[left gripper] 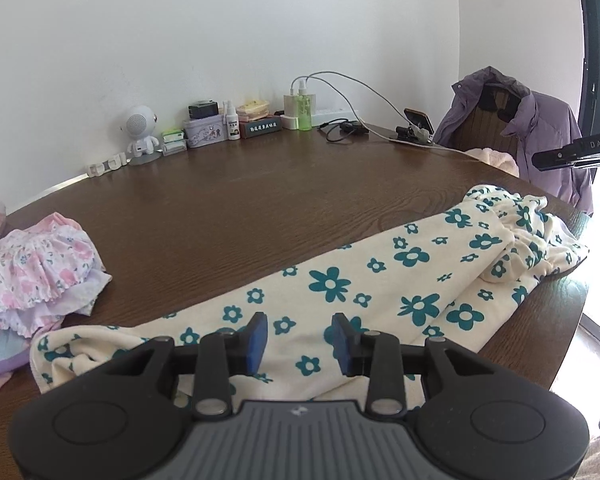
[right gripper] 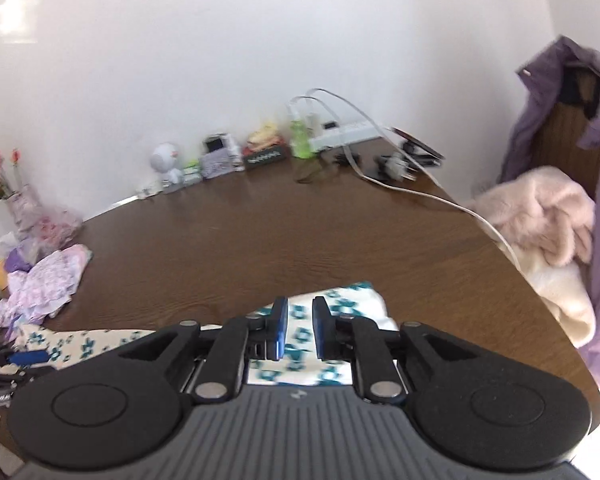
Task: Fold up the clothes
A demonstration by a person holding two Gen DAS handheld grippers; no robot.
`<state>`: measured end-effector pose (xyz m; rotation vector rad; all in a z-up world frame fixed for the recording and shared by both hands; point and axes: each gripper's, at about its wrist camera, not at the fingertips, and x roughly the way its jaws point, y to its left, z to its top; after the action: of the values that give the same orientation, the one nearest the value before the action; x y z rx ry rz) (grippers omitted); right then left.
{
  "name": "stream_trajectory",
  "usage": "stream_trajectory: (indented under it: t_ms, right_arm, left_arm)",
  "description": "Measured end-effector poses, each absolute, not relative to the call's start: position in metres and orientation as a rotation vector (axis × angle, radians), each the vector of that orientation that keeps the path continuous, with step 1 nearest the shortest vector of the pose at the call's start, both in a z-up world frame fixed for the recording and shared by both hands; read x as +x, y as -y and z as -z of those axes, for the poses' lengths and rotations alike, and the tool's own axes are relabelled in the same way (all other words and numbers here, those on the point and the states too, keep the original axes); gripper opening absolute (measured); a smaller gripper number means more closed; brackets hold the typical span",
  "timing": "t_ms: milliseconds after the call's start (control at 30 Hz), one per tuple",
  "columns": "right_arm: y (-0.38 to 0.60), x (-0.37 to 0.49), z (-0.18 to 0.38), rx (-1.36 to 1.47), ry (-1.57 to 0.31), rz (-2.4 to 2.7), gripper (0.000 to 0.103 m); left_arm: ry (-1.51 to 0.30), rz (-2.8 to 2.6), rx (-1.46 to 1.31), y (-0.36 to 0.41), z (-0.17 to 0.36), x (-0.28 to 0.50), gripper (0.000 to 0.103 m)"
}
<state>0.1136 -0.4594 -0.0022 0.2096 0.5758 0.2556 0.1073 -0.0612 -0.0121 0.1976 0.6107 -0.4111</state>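
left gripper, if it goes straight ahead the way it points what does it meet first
Most likely the floral garment lying just beyond the open left gripper; past it comes bare brown table. Its height above the cloth is unclear.

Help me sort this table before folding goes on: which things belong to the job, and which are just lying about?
For the job:
flowered cream garment
pink floral clothes pile
left gripper
right gripper

Lying about:
white robot speaker
green bottle
phone on stand
purple jacket

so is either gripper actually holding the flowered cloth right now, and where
Neither. The left gripper and the right gripper both stand open over the flowered cloth, with nothing pinched between their pads.
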Motion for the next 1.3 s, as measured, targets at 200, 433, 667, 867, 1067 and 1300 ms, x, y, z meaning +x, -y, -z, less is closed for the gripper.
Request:
stream_trajectory:
  t_ms: [200, 433, 667, 867, 1067, 1300]
  right_arm:
    - [0.394, 0.114, 0.029, 0.035, -0.603, -0.362, 0.022]
    - [0.402, 0.118, 0.045, 0.058, -0.652, -0.289, 0.022]
    - [0.368, 0.103, 0.024, 0.038, -0.564, -0.388, 0.029]
    - [0.353, 0.108, 0.035, 0.019, -0.623, -0.394, 0.031]
    - [0.355, 0.111, 0.040, 0.045, -0.650, -0.371, 0.036]
    - [0.353, 0.116, 0.045, 0.046, -0.678, -0.358, 0.036]
  left_arm:
    - [-0.658, 0.376, 0.166, 0.052, 0.030, 0.111, 0.033]
    - [-0.605, 0.307, 0.185, 0.018, 0.001, 0.088, 0.034]
    - [-0.568, 0.227, 0.188, -0.017, -0.024, 0.091, 0.036]
    - [-0.617, 0.304, 0.421, -0.033, -0.022, 0.109, 0.037]
    - [-0.637, 0.488, 0.773, -0.022, -0.012, 0.130, 0.038]
    - [-0.670, 0.741, 1.021, -0.006, 0.010, 0.142, 0.032]
